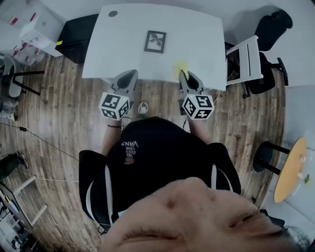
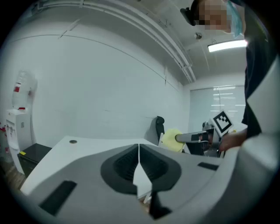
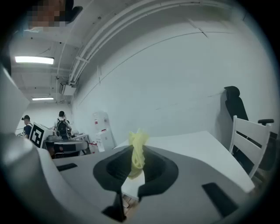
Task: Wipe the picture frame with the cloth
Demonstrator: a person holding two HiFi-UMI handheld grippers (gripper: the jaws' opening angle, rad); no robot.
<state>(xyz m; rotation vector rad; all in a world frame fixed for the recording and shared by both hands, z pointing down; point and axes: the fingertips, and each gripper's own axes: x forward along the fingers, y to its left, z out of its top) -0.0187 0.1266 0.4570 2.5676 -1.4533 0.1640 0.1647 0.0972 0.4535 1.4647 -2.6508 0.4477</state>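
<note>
A dark picture frame [image 1: 155, 41] lies flat in the middle of the white table [image 1: 123, 44]. My right gripper [image 1: 185, 75] is shut on a yellow cloth [image 1: 179, 68], held over the table's near edge, to the right of the frame. In the right gripper view the cloth [image 3: 137, 151] stands bunched between the closed jaws. My left gripper [image 1: 125, 78] is shut and holds nothing, at the near edge left of the frame. From the left gripper view I see the cloth [image 2: 173, 139] in the other gripper [image 2: 192, 138]; the frame is hidden there.
A white chair [image 1: 246, 59] and a black office chair [image 1: 270, 29] stand right of the table. A black cabinet [image 1: 74, 37] sits at its left. A round grommet [image 1: 112, 14] marks the far left of the tabletop. A water dispenser [image 2: 15, 118] stands by the wall.
</note>
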